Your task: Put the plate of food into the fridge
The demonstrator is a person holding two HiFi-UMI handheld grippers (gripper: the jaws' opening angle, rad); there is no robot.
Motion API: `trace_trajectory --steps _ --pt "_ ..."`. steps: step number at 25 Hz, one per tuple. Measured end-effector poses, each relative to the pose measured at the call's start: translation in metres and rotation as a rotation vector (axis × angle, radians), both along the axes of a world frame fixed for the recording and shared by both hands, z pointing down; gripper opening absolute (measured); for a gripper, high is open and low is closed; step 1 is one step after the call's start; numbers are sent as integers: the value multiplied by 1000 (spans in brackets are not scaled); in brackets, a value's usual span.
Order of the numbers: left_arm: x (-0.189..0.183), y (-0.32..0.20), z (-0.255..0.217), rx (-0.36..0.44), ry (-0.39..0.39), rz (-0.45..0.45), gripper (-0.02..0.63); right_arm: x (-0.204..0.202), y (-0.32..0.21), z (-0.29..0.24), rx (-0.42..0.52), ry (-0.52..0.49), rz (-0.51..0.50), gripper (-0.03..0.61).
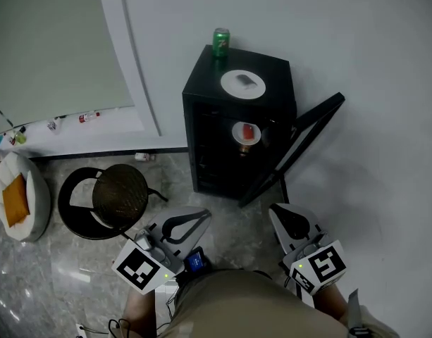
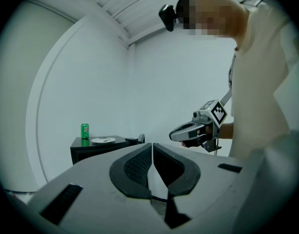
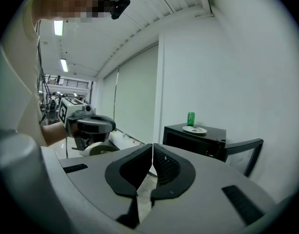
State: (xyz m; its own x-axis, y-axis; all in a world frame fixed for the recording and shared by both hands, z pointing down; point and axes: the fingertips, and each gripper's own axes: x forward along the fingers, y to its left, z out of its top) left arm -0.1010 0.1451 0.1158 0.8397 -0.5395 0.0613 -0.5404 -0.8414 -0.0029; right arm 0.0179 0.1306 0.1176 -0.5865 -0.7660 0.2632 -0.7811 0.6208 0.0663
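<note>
I am holding my left gripper [image 1: 200,217] and my right gripper [image 1: 278,213] low in front of me, both pointing toward the black mini fridge [image 1: 201,72] that is standing against the white wall. In the left gripper view the two dark pads of the left gripper [image 2: 152,150] are lying closed against each other with nothing between them. In the right gripper view the right gripper [image 3: 152,152] is showing the same, its pads meeting at the tips and carrying nothing. Each gripper is also showing in the other's view, the right gripper [image 2: 174,136] at one side and the left gripper [image 3: 98,125] at the other.

The fridge is well apart from both grippers. Its glass door [image 1: 304,139] is hanging wide open to the right, so the dark inside is showing. On a shelf in there a small white dish [image 1: 237,129] is sitting with something red [image 1: 249,132] on it; what the red food is I cannot tell.

On top of the fridge a white plate [image 1: 230,82] is resting with one dark piece [image 1: 248,84] on it, and a green soda can [image 1: 220,41] is standing upright just behind it at the back corner. The same plate [image 3: 194,129] and soda can [image 3: 190,118] are appearing side by side in the right gripper view.

To the left, a round black chair [image 1: 120,192] is standing on the marble floor, and beside it a white cushion bed [image 1: 34,210] is holding an orange pillow [image 1: 15,199].
</note>
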Motion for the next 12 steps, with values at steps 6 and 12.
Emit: trace_trajectory --steps 6,12 --pt "-31 -8 7 -9 15 1 16 -27 -5 9 -31 8 13 21" --pt "-48 -15 14 -15 34 10 17 -41 -8 21 -69 25 25 21"
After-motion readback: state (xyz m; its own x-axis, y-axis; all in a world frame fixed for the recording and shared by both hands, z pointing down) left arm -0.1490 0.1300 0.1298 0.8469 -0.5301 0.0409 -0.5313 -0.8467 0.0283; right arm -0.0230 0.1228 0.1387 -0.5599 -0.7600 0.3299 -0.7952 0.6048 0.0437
